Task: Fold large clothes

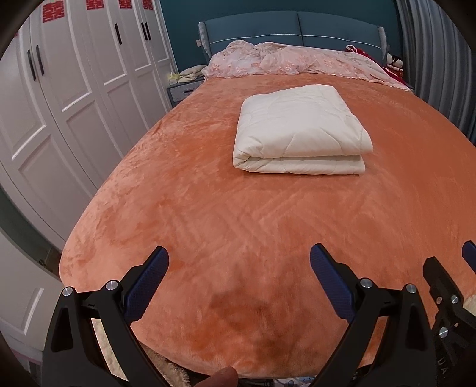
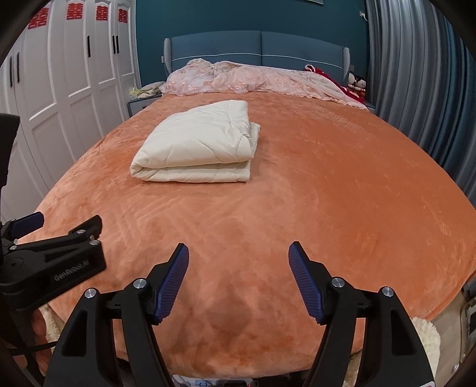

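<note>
A cream quilted blanket [image 1: 300, 131] lies folded into a thick rectangle on the orange plush bed cover [image 1: 208, 208], past the middle of the bed. It also shows in the right wrist view [image 2: 199, 146], left of centre. My left gripper [image 1: 239, 256] is open and empty above the foot of the bed, well short of the blanket. My right gripper [image 2: 238, 253] is open and empty too, beside the left one. The left gripper shows at the left edge of the right wrist view [image 2: 56, 229], the right gripper at the right edge of the left wrist view [image 1: 449, 268].
A crumpled pink floral cover [image 1: 297, 62] lies along the blue headboard [image 1: 291, 28]. White wardrobe doors [image 1: 74, 89] run along the left side. Grey curtains [image 2: 416, 89] hang on the right. A nightstand [image 1: 184, 89] stands at the far left, dolls [image 2: 357, 83] at the far right.
</note>
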A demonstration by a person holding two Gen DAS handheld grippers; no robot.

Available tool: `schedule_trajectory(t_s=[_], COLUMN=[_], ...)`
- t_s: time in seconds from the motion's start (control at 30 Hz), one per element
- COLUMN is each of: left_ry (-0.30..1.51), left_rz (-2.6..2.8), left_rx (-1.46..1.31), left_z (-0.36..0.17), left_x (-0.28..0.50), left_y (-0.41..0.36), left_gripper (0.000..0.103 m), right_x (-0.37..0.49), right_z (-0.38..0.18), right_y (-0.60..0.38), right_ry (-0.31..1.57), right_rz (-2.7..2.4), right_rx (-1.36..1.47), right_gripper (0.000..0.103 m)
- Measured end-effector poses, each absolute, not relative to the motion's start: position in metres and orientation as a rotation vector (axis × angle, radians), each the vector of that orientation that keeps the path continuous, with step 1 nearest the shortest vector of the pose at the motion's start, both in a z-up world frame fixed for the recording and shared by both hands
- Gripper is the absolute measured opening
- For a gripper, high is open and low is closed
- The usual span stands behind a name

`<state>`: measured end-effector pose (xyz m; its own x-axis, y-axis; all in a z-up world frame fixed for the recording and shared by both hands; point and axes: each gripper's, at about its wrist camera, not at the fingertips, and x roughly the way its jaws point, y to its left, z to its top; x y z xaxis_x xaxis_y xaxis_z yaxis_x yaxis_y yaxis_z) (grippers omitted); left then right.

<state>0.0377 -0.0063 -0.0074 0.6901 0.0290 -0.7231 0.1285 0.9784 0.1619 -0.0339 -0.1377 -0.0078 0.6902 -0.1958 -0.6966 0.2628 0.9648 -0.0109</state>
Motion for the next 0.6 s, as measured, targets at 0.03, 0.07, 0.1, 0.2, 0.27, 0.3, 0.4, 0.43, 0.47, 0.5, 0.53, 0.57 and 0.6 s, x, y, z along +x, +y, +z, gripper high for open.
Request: schedule_trajectory(t_s=[0.03,0.07,0.1,0.2,0.27,0.3,0.4,0.43,0.47,0.5,0.53,0.57,0.6], left_ry=[0.808,0.808,0.810,0.808,0.804,0.803,0.800,0.799,0.799,0.798,0.797,0.796,0.796], left_rz=[-0.056,-0.057,-0.059,-0.060,-0.060,-0.062,-0.066,-0.067,-0.067,-0.067,-0.068,-0.068,-0.066], left_rx=[0.208,0.207,0.204,0.200,0.198,0.197,0.199,0.200,0.200,0.202,0.202,0.202,0.201], left_z=[-0.007,-0.007,-0.007,-0.007,-0.006,-0.005,-0.005,-0.005,-0.005,-0.005,-0.004,-0.004,-0.004], left_x=[0.036,0.035,0.034,0.032,0.030,0.030,0.028,0.027,0.027,0.026,0.025,0.024,0.024], left_y=[-0.007,-0.007,-0.006,-0.005,-0.005,-0.004,-0.004,-0.005,-0.005,-0.005,-0.005,-0.006,-0.006], left_gripper=[0.094,0.094,0.094,0.094,0.094,0.094,0.094,0.094,0.094,0.094,0.094,0.094,0.094], right_x=[-0.035,-0.035,-0.035,-0.036,-0.037,-0.037,-0.038,-0.038,-0.038,-0.038,-0.038,-0.039,-0.040], right_z=[-0.007,-0.007,-0.007,-0.007,-0.006,-0.006,-0.004,-0.004,-0.004,-0.003,-0.003,-0.002,-0.002], right_y=[-0.135,-0.134,-0.132,-0.130,-0.128,-0.128,-0.126,-0.126,-0.125,-0.124,-0.123,-0.122,-0.122], right_ry=[0.766,0.764,0.762,0.761,0.760,0.759,0.755,0.754,0.753,0.752,0.749,0.747,0.746], right_rz=[-0.255,-0.256,-0.255,-0.255,-0.255,-0.256,-0.257,-0.256,-0.256,-0.256,-0.257,-0.258,-0.257], right_rx=[0.087,0.083,0.077,0.073,0.072,0.072,0.068,0.069,0.067,0.066,0.065,0.065,0.064], right_gripper=[0.068,0.068,0.068,0.068,0.068,0.068,0.068,0.068,0.068,0.068,0.068,0.068,0.068])
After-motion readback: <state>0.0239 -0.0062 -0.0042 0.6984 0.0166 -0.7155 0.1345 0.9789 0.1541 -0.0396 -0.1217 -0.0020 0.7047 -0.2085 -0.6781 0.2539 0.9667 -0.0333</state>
